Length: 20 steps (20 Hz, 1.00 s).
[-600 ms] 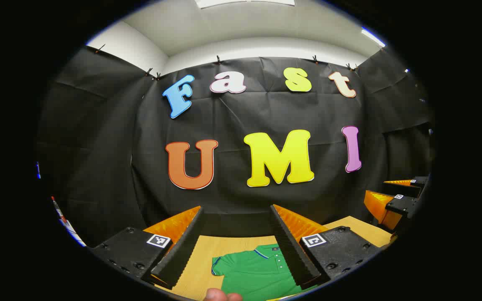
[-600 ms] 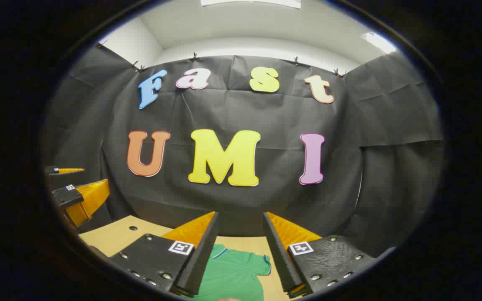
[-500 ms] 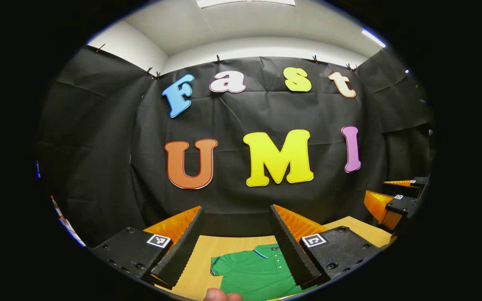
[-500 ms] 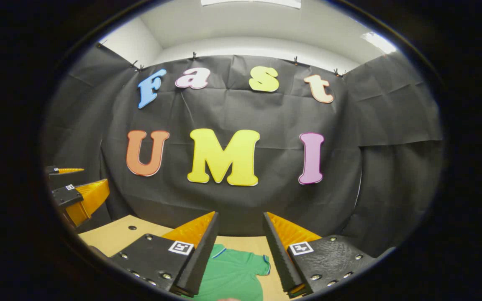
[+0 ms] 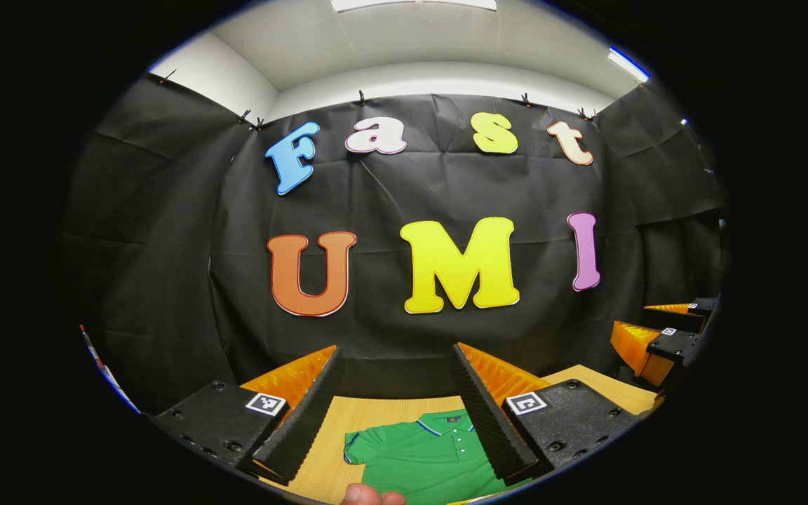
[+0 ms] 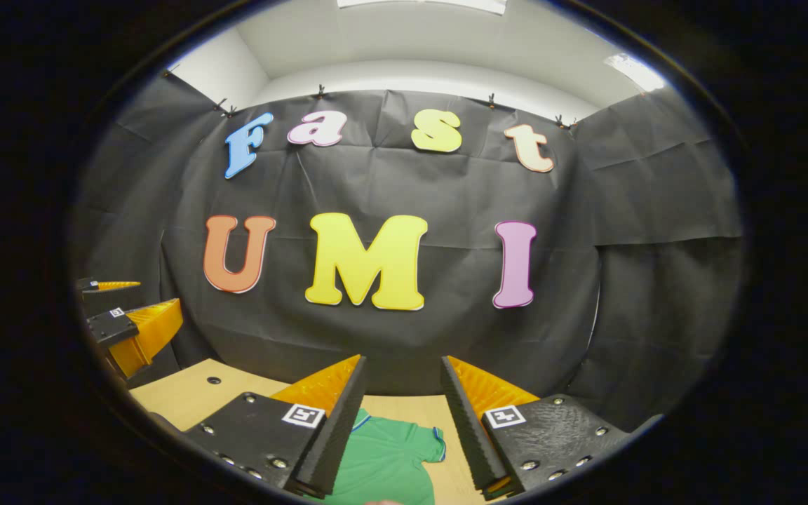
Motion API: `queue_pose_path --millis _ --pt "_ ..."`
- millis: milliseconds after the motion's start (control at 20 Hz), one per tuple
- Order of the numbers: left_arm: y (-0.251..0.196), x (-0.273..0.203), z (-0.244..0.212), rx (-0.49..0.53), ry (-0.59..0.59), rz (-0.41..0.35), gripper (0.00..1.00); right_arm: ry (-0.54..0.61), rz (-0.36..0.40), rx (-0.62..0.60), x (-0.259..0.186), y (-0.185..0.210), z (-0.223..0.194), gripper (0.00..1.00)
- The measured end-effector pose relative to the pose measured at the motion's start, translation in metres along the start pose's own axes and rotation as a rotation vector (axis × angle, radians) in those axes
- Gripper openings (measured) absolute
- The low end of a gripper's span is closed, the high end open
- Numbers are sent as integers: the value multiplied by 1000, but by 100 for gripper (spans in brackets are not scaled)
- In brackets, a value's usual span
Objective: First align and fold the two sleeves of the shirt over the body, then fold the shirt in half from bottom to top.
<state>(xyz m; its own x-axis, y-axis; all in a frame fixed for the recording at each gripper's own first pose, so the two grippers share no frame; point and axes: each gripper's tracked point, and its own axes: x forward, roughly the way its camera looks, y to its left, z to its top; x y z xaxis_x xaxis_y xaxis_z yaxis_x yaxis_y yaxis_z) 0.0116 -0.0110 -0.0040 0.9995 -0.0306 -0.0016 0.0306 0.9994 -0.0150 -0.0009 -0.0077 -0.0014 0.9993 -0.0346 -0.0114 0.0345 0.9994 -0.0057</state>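
Green shirt (image 5: 425, 456) lies flat below the left gripper (image 5: 397, 365), apart.

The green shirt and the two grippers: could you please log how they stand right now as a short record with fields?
shirt: green polo shirt lying flat on the wooden table, collar toward the booth wall
sleeves: spread out to the sides, not yet folded over the body
left gripper: open, held above the table, touching nothing
right gripper: open, held above the table, touching nothing
task stage: no fold made yet
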Motion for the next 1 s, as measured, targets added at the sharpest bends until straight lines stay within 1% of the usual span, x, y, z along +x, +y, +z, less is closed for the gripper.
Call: queue_pose_path --millis 700,1000 --pt "1 2 -10 -10 20 -2 98 23 -25 7 -3 -3 -4 68" --pt "-5 6 -19 -14 45 -23 98 54 -37 -6 -5 -11 -9 68"
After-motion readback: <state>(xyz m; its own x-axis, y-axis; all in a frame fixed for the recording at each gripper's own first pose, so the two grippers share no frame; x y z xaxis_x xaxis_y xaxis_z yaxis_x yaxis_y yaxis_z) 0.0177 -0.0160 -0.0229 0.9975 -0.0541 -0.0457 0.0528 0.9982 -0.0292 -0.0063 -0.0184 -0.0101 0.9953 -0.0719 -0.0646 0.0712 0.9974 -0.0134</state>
